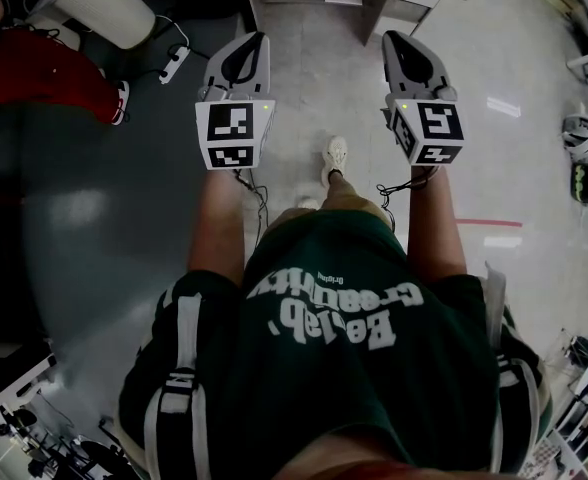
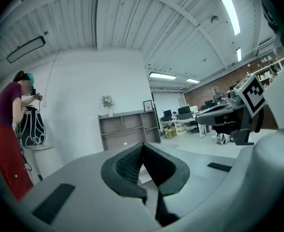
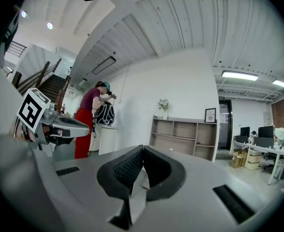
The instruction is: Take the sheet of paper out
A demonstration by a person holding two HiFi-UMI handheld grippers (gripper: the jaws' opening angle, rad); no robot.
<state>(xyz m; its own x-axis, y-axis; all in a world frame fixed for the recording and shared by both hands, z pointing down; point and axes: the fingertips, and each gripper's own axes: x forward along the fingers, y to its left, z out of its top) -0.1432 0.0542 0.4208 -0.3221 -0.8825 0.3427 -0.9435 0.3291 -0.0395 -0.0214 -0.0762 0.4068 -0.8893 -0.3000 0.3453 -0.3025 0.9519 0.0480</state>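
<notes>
Left gripper (image 2: 142, 145), right gripper (image 3: 143, 148): jaws pressing together at tips, pinching nothing, hovering side by side over floor (image 1: 314, 78)

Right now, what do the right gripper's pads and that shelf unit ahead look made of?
Pads: dark, matte, probably rubber or soft plastic; a fine grid texture shows on the inner face. Shelf unit: grey-brown matte board, likely laminated wood; flat panels, square edges.
</notes>
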